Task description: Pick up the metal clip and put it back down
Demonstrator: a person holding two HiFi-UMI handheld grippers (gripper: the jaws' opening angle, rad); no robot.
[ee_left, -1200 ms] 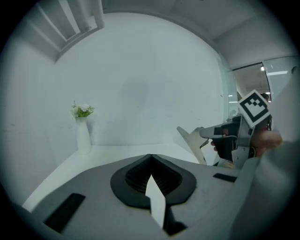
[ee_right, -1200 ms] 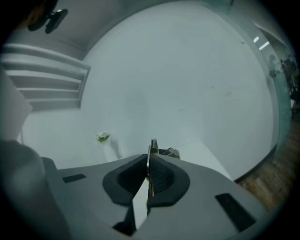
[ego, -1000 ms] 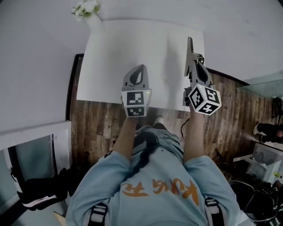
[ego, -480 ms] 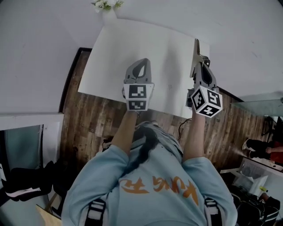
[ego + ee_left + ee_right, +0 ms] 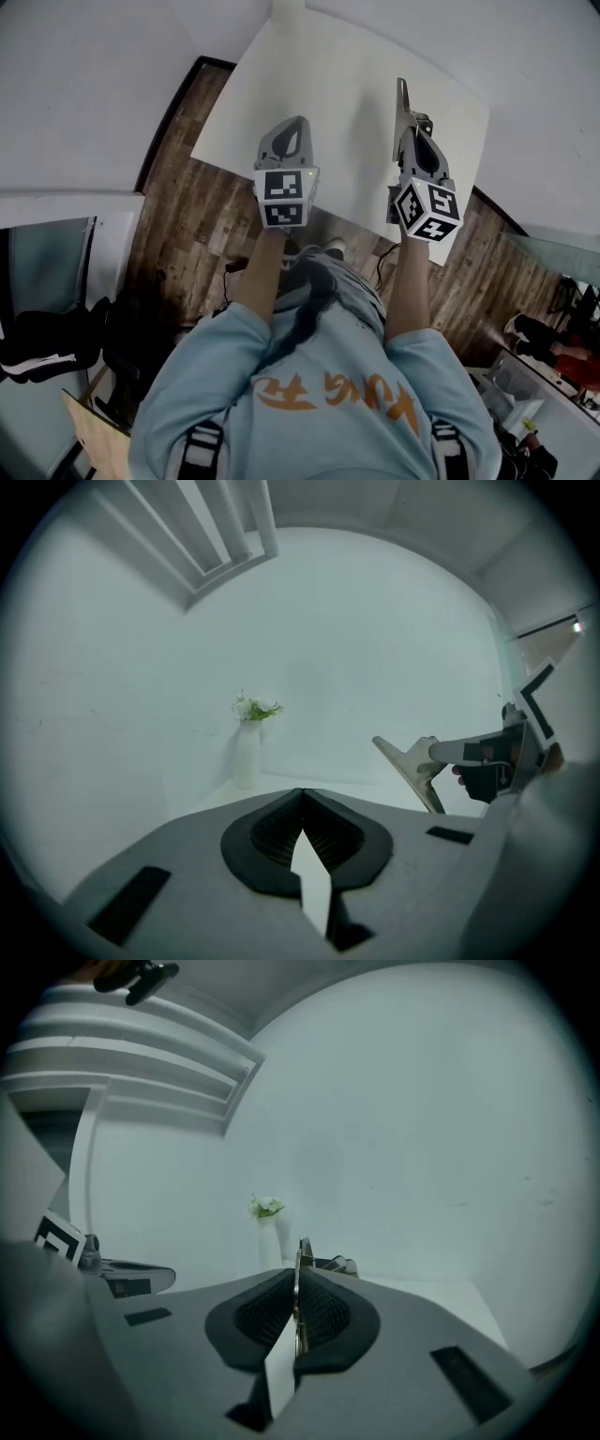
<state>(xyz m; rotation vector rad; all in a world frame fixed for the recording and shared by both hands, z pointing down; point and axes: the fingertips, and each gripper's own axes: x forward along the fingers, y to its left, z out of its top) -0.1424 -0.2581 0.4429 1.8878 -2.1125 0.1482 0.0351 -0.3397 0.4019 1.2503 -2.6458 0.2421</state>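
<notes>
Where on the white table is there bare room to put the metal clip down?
Almost the whole table is bare. Free: the strip between the left claw and the right claw, which holds the metal clip, and the stretch beyond them up to the vase at the far edge. Only by the vase is it crowded.

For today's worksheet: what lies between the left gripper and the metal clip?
Head view: only bare white table between left gripper and metal clip.

white table (image 5: 347, 103) against plain white wall (image 5: 75, 94); dark wood-plank floor (image 5: 187, 234) below; white vase (image 5: 247, 757) with small flowers at table's far edge; slatted panel (image 5: 202, 536) high on wall.
</notes>
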